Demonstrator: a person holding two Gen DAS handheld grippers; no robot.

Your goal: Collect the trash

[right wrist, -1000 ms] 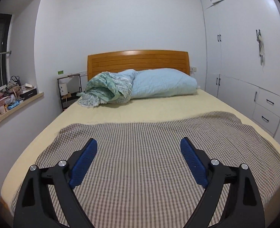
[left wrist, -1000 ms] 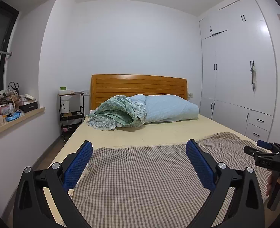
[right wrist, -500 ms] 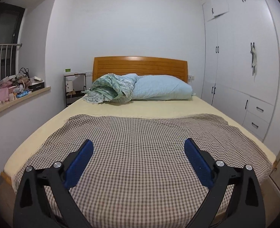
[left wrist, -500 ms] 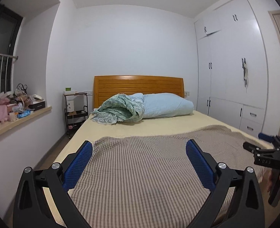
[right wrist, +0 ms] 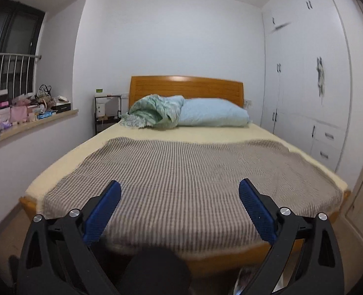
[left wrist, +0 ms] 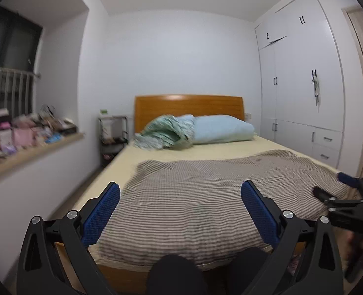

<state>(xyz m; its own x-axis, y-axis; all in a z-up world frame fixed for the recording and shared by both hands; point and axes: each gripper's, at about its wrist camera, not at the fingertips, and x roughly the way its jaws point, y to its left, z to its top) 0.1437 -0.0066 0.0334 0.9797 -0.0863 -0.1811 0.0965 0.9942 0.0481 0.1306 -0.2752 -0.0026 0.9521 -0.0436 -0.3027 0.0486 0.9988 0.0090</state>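
I see no trash item clearly in either view. My left gripper is open and empty, held in front of the foot of the bed. My right gripper is open and empty too, also at the foot of the bed. The right gripper also shows at the right edge of the left wrist view. A dark rounded shape, my knee or leg, sits low between the left fingers, and a similar one between the right fingers.
A checked blanket covers the bed's near half; a green quilt and blue pillow lie by the wooden headboard. A cluttered window sill is left, a black shelf cart beside the bed, white wardrobes right.
Both grippers have pulled back from the bed and lowered; the bed's foot edge and wooden frame now show. Both stay open and empty.
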